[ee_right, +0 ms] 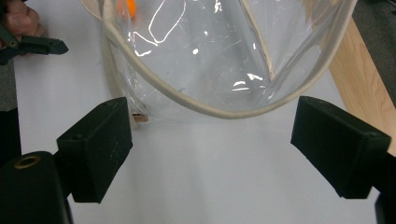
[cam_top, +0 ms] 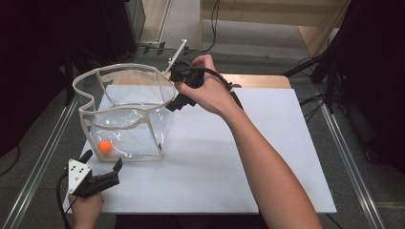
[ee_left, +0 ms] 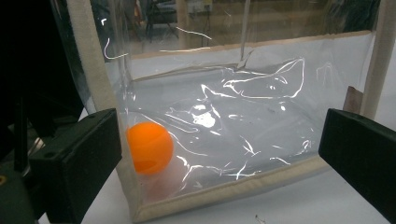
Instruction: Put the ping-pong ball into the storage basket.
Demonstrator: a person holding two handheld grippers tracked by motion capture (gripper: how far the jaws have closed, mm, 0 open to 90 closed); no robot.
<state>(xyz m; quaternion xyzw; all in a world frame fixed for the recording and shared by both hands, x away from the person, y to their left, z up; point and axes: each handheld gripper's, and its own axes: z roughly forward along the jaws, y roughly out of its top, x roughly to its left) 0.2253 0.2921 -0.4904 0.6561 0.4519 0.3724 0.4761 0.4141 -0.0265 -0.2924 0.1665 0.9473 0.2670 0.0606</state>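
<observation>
2 grippers: right gripper jaws spread, gripping nothing, just beside rim of 1 clear plastic bag. Left gripper also spread, near bag's front. 1 orange ball inside bag, front-left corner, on white board.

A: Bag: clear plastic film, glossy, creased, strong glare streaks. Edges bound in matt beige cloth tape, slightly rough weave.

B: Ball inside?

A: Orange, smooth plastic by the look, soft sheen (seen through the film, so somewhat hazy).

B: Surfaces?

A: White board: matt, smooth, paper-like. Table under it: pale wood, visible grain at the edge.

B: Gripper parts?

A: Left gripper and right gripper: black matt plastic jaws, faint scuffs. Left's top plate: grey, flat, dull finish.
</observation>
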